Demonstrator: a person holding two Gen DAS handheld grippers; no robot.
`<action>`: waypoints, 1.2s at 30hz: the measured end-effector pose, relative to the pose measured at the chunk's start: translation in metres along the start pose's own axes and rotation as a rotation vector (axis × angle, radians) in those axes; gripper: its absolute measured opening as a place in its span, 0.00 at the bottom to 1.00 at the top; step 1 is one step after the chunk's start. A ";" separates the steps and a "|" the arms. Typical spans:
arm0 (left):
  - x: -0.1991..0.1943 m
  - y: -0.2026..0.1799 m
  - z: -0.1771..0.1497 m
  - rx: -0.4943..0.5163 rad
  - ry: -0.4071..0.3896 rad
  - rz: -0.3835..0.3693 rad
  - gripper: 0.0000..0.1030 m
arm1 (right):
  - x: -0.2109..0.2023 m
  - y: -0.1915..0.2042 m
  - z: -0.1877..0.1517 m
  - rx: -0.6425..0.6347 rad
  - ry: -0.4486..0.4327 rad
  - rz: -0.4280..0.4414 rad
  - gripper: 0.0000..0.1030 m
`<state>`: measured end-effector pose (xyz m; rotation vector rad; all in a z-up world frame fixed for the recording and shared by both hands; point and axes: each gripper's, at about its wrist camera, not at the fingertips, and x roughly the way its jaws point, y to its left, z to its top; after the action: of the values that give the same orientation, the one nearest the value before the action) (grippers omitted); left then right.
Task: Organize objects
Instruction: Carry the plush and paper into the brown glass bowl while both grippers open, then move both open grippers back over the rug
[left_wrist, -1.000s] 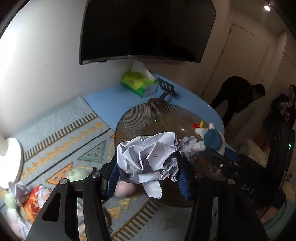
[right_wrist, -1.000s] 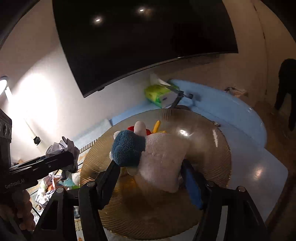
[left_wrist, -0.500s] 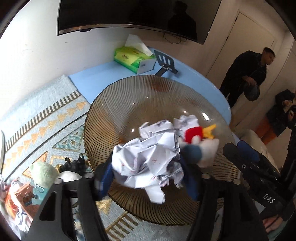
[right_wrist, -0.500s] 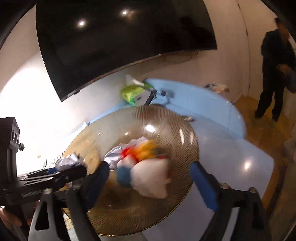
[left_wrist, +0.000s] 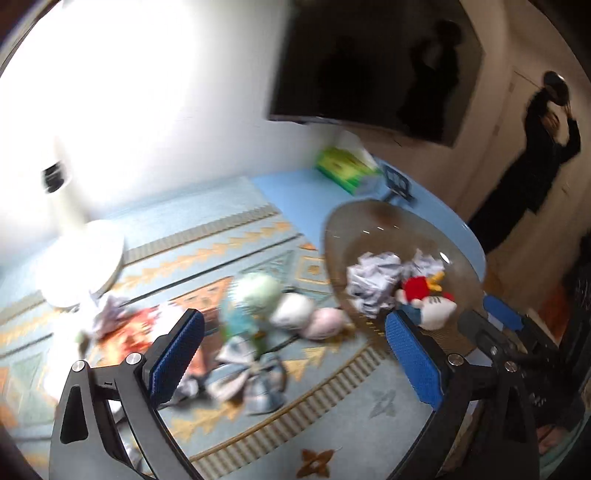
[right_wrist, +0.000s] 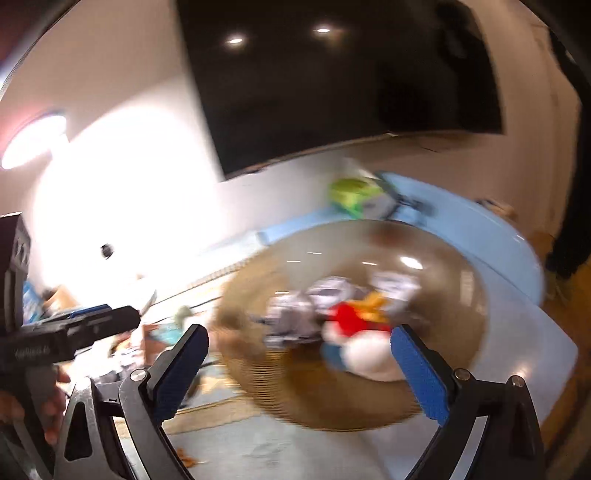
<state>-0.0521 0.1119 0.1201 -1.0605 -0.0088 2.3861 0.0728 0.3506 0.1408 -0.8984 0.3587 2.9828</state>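
Left wrist view: the left gripper (left_wrist: 293, 354) stands with its jaws spread wide, having just been opening, and nothing is between the blue pads; behind them lies only the patterned mat (left_wrist: 229, 254). The brown glass bowl (left_wrist: 354, 221) sits at the right on the blue table (left_wrist: 291, 188), and it already holds the crumpled paper (left_wrist: 373, 280) and the plush toy (left_wrist: 424, 299), the two lying against each other near the bowl's near side. Judged from this, two items are sorted. Left to collect on the mat, outside the bowl: a green plush ball (left_wrist: 258, 291), a white ball (left_wrist: 293, 310) and a pink ball (left_wrist: 327, 323) just beside the bowl's rim, a checked fabric piece (left_wrist: 247, 380), and a further heap of paper and red material (left_wrist: 122, 321) near the white lamp base (left_wrist: 81, 266). Right wrist view: the right gripper (right_wrist: 299, 373) likewise has its jaws wide apart, having just been opening, and grips nothing; the plush toy (right_wrist: 365, 343) lies in the bowl (right_wrist: 332, 406) beyond the pads, with the crumpled paper (right_wrist: 303, 314) beside it. This frame is heavily blurred, so whether the right pad touches the toy cannot be settled; it appears free. The left gripper's body (right_wrist: 70, 328) shows at the left edge. The task is judged partly complete.
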 end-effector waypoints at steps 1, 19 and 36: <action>-0.005 0.009 -0.003 -0.033 -0.004 0.022 0.96 | 0.000 0.011 0.000 -0.024 0.000 0.030 0.98; -0.050 0.112 -0.103 -0.288 0.096 0.320 0.96 | 0.031 0.115 -0.070 -0.289 0.308 0.239 1.00; -0.091 0.157 -0.118 -0.459 -0.011 0.414 0.95 | 0.047 0.135 -0.077 -0.298 0.371 0.258 1.00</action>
<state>0.0082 -0.0891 0.0678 -1.3620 -0.3940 2.8450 0.0655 0.1994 0.0815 -1.5562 0.0254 3.1425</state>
